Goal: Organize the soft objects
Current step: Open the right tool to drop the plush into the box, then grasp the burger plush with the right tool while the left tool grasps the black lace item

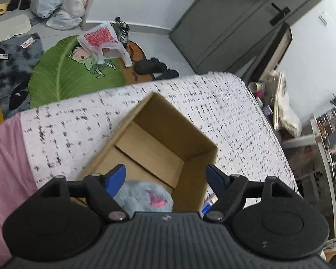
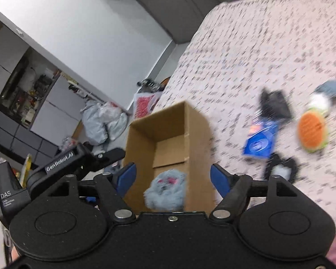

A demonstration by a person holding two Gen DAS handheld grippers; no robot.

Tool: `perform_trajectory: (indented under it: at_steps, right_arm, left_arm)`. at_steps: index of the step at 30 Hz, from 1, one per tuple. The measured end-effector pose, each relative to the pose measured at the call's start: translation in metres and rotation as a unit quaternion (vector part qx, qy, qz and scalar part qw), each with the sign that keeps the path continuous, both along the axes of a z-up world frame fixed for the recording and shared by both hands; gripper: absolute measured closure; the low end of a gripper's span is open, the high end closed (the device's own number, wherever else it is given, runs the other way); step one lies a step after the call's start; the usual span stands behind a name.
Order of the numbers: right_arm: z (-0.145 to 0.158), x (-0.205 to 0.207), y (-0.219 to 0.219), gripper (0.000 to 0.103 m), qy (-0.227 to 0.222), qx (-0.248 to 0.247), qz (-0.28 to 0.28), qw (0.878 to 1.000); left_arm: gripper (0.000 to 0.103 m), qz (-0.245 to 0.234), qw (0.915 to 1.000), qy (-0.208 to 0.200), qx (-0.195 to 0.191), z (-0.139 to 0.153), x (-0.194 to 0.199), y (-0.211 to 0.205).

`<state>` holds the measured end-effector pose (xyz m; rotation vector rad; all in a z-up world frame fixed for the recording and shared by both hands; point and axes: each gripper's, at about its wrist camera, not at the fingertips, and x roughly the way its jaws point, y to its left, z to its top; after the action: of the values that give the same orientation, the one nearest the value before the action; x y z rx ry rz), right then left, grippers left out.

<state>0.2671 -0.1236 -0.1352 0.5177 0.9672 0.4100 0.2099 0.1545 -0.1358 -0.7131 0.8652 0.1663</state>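
An open cardboard box (image 1: 159, 134) stands on the bed; it also shows in the right wrist view (image 2: 168, 132). A fluffy blue-grey plush with pink marks (image 1: 145, 196) lies inside it at the near end, also seen from the right wrist (image 2: 165, 190). My left gripper (image 1: 166, 176) is open and empty above the box's near end. My right gripper (image 2: 172, 176) is open and empty above the same plush. An orange and green plush (image 2: 312, 133), a white and blue soft toy (image 2: 324, 96), a blue packet (image 2: 261, 141) and dark items (image 2: 275, 105) lie blurred on the bed to the right.
The bed has a white cover with black flecks (image 1: 224, 103) and a pink sheet (image 1: 4, 168) on the left. On the floor lie a green leaf rug (image 1: 62, 71), plastic bags (image 1: 62, 6) and slippers (image 1: 154, 67). A grey door (image 1: 230, 27) and cluttered shelves (image 1: 331, 148) stand beyond.
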Motion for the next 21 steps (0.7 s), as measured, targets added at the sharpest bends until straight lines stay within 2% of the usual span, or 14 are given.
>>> perform_trajectory:
  at_steps: [3, 13, 18, 21]
  right_arm:
    - [0.005, -0.002, -0.024, 0.025, -0.001, -0.012, -0.021, 1.000]
    - [0.020, -0.003, -0.094, 0.021, -0.013, -0.072, -0.036, 0.997]
    - [0.012, -0.001, -0.121, 0.019, -0.016, -0.072, -0.039, 0.996]
    - [-0.001, -0.001, -0.134, 0.019, -0.011, -0.056, -0.048, 0.997]
  left_arm:
    - [0.025, -0.023, 0.9997, -0.003, 0.008, 0.002, 0.001, -0.015]
    - [0.024, -0.083, 0.9942, -0.043, 0.054, 0.013, -0.002, -0.059]
    - [0.024, -0.114, 0.9887, -0.063, 0.074, 0.015, -0.002, -0.082]
    - [0.024, -0.132, 0.9862, -0.062, 0.079, 0.013, -0.001, -0.098]
